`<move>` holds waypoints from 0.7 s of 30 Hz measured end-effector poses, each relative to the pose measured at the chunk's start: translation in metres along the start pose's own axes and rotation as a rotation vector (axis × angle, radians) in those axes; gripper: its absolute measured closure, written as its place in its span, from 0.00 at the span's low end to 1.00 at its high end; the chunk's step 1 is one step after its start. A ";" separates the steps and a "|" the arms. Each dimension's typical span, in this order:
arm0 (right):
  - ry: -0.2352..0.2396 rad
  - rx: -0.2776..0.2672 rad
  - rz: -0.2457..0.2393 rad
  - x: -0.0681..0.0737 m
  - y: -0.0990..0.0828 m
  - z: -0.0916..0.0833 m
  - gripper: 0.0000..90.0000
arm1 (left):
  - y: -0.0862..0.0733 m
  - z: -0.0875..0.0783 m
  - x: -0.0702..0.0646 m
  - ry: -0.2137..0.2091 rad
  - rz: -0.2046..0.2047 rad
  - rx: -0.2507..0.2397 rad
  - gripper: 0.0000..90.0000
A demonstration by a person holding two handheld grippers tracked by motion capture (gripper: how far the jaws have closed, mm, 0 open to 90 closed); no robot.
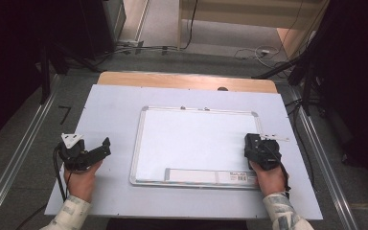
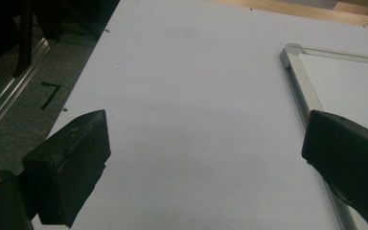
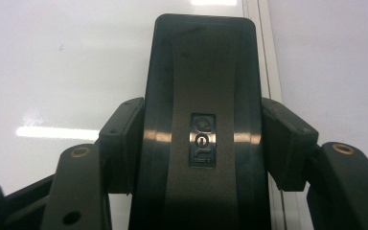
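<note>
Grey carpeted floor (image 1: 24, 143) surrounds a desk (image 1: 110, 110) under a pale sheet. A framed whiteboard (image 1: 191, 139) lies centred. Right tongs (image 1: 255, 143) clench a black eraser (image 3: 201, 96) at its right edge; left tongs (image 2: 201, 158) gape empty.

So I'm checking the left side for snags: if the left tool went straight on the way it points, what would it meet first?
Probably nothing soon: between the open left tool lies bare table. The whiteboard frame runs just beside its path, close to one jaw.
</note>
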State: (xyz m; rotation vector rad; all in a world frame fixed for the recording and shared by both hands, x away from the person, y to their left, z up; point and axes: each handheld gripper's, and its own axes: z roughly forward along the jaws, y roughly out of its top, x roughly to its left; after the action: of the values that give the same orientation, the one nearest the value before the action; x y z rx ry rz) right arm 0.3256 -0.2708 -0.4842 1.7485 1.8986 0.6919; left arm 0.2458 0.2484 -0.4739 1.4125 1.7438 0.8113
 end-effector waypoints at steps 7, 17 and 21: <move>-0.007 0.001 -0.003 0.002 0.000 -0.001 0.41 | 0.000 0.000 0.000 0.000 -0.001 -0.001 0.04; 0.009 -0.015 -0.028 0.003 0.000 -0.001 0.29 | 0.000 -0.001 0.001 -0.001 0.000 0.000 0.04; 0.013 -0.035 -0.038 0.003 0.001 -0.004 0.26 | 0.000 -0.001 0.001 -0.002 0.001 0.001 0.04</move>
State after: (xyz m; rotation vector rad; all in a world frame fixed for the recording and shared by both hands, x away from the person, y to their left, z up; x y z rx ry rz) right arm 0.3235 -0.2681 -0.4803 1.6860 1.9120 0.7192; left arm 0.2450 0.2490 -0.4736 1.4148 1.7420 0.8095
